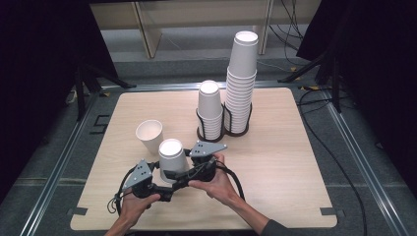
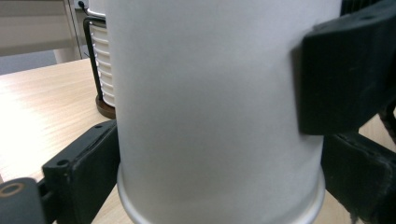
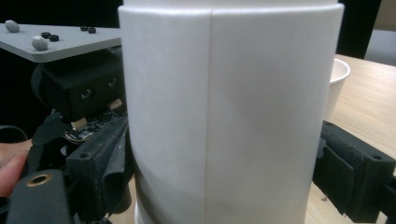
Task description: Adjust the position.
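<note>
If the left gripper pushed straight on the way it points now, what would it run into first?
The upside-down paper cup already standing between its jaws, so the left gripper would shove it at once. Behind it, probably the right gripper's jaw.

table (image 1: 275, 196) (light wood) | 2 cup stacks (image 1: 241, 88) | 1 loose cup (image 1: 149, 136)

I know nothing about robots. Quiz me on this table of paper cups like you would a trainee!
1. True or false: the cup between the fingers of the left gripper and the right gripper stands rim up.
2. In the high view, which stack in the black holder is taller? A: left stack. B: right stack.
3. How many single cups stand rim up on the table?
Key: 1 false, it is upside down. 2 B. 3 one, the lone cup.
</note>
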Demonstrator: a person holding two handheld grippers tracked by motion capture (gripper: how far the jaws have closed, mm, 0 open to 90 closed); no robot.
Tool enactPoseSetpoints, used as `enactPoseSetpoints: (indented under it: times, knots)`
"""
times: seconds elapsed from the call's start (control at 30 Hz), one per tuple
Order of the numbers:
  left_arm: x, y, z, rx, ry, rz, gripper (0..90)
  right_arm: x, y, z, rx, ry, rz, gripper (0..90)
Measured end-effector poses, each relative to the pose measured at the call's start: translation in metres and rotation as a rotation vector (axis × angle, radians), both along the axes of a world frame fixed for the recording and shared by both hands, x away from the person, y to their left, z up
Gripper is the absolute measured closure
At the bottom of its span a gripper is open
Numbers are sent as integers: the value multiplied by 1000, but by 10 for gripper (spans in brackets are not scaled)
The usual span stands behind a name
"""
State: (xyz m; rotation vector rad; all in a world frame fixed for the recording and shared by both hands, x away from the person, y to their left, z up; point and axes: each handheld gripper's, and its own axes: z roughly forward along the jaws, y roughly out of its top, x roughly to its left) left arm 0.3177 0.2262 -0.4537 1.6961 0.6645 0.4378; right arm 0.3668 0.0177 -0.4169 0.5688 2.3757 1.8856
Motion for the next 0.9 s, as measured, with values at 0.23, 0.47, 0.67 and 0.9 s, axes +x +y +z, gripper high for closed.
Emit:
enactPoseSetpoints:
  times: [0.23,0.47,0.67,0.9]
  knots:
    - [-3,-5,0,98,-20,-7,62,4,-5,12,-7,-3,3,151]
    - [-4,-7,0,142,-39,-7,66,7,-15,28,-4,14,16,163]
    - [-6,-8,0,193,-68,-12,65,9,-20,36,-32,44,37,213]
    - [-8,-10,-1,201,-82,-21,65,9,-22,38,-60,95,61,228]
